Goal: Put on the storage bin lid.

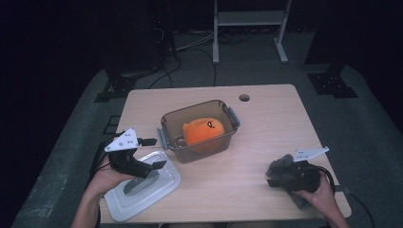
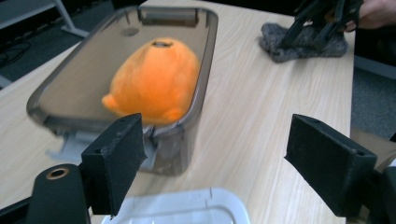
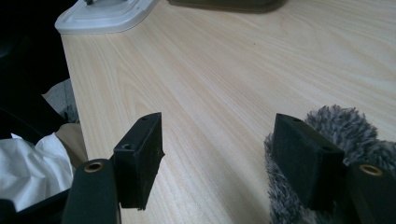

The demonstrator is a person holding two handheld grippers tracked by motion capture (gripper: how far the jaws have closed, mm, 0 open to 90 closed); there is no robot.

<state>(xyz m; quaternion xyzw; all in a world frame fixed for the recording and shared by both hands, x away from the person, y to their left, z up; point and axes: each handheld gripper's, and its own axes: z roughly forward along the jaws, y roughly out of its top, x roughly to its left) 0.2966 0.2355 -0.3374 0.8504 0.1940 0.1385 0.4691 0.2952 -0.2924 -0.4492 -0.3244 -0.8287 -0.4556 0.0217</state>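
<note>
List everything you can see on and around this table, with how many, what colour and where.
Table: one, light wood, centre of the high view.
Tub: one, clear smoky brown, middle of the table, open.
Plush toy: one, orange, inside the tub.
Lid: one, clear whitish, near left corner of the table, under the left gripper.
Fuzzy cloth: one, grey, near right side of the table, beside the right gripper.
Frame: one, white metal, on the floor behind the table.
Cables: several, dark, on the floor behind the table.
Left gripper: black, fingers apart, nothing between them.
Right gripper: black, fingers apart, nothing between them.
</note>
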